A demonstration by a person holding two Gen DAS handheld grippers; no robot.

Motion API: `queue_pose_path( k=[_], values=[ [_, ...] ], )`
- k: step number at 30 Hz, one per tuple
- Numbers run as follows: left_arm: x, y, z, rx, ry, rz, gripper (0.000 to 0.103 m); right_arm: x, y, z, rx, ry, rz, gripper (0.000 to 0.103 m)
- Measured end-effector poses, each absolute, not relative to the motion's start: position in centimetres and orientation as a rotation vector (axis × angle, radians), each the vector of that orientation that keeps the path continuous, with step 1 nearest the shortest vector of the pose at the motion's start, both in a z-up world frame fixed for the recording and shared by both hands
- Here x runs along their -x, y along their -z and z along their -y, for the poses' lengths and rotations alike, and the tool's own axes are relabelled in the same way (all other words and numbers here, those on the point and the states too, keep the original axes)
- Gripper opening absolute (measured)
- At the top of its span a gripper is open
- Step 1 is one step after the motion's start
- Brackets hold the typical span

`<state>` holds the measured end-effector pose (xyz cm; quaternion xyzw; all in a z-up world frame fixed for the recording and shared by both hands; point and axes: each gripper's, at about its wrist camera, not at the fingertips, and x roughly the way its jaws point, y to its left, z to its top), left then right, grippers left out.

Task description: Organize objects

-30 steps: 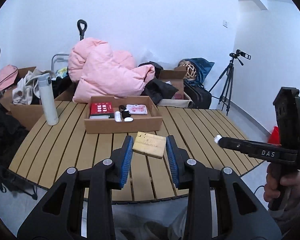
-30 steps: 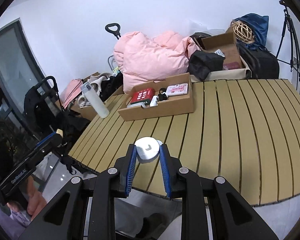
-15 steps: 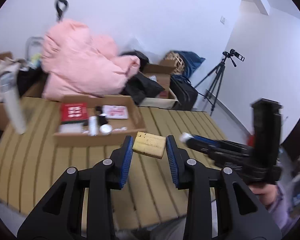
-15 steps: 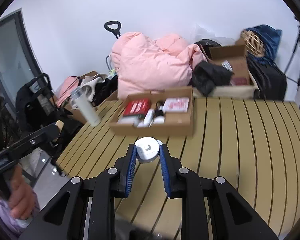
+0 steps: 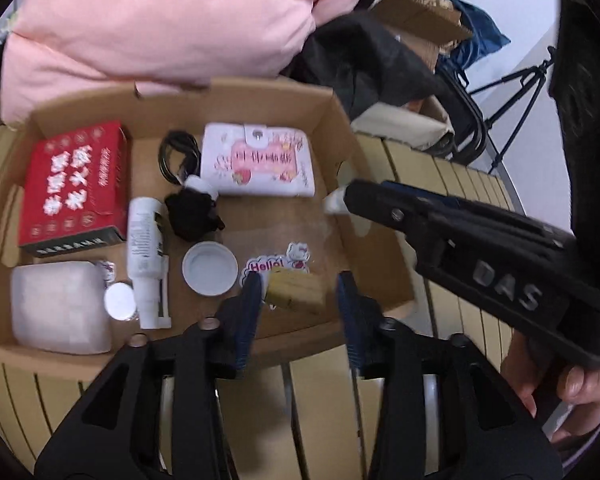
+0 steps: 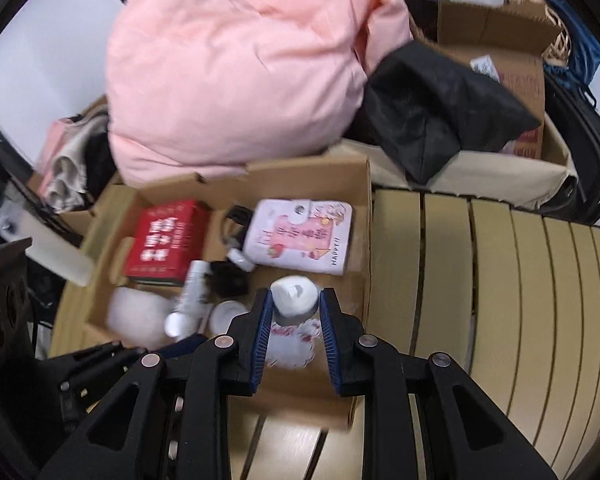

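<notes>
My left gripper (image 5: 298, 294) holds a yellow sponge block (image 5: 296, 290) between its pads, low over the front right part of the open cardboard box (image 5: 380, 240). My right gripper (image 6: 292, 304) is shut on a white cap-topped object (image 6: 294, 296) and hovers over the same box (image 6: 360, 216); in the left wrist view it reaches in from the right (image 5: 340, 200). Inside the box lie a red carton (image 5: 74, 184), a pink-and-white pouch (image 5: 260, 164), a white tube (image 5: 146, 240), a white round lid (image 5: 209, 268), a black bundle (image 5: 192, 212) and a white packet (image 5: 58, 308).
The box stands on a slatted wooden table (image 6: 500, 280). A pink duvet (image 6: 228, 64) is piled behind it, with black cloth (image 6: 440, 112) and another carton (image 6: 500, 48). A tripod (image 5: 512, 100) stands at the far right.
Both grippers have moved forward and down from above the table edge to just over the cardboard box, each still holding its object.
</notes>
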<state>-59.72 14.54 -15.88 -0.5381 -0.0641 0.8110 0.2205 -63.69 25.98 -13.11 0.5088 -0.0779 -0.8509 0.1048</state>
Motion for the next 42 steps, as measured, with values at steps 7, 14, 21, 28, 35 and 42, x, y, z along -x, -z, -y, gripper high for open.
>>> queue_pose_path(
  k=[7,14,21,28,35,42],
  values=[
    [58.6,13.0,-11.3,1.377,-2.295,0.204,0.072,63.5,13.5,-25.7,-1.499,2.522,0.219,0.052],
    [55.6,8.1,-7.1,1.327,-2.442,0.083,0.09,59.6,8.4,-26.6,-1.406,2.583,0.189,0.072],
    [51.5,3.5,-2.1,1.405,-2.663,-0.01,0.092,54.0,5.5,-28.2,-1.472,2.613,0.078,0.075],
    [44.7,-1.5,-0.2,1.312,-2.75,-0.033,0.102,47.7,2.0,-28.0,-1.424,2.608,0.084,0.075],
    [34.3,-6.5,0.2,1.141,-2.812,-0.108,0.103,39.8,-1.6,-25.2,-1.332,2.569,0.054,0.075],
    [23.6,-7.5,1.7,1.084,-2.931,-0.062,0.103,30.0,-3.3,-24.3,-1.276,2.576,0.12,0.082]
  ],
)
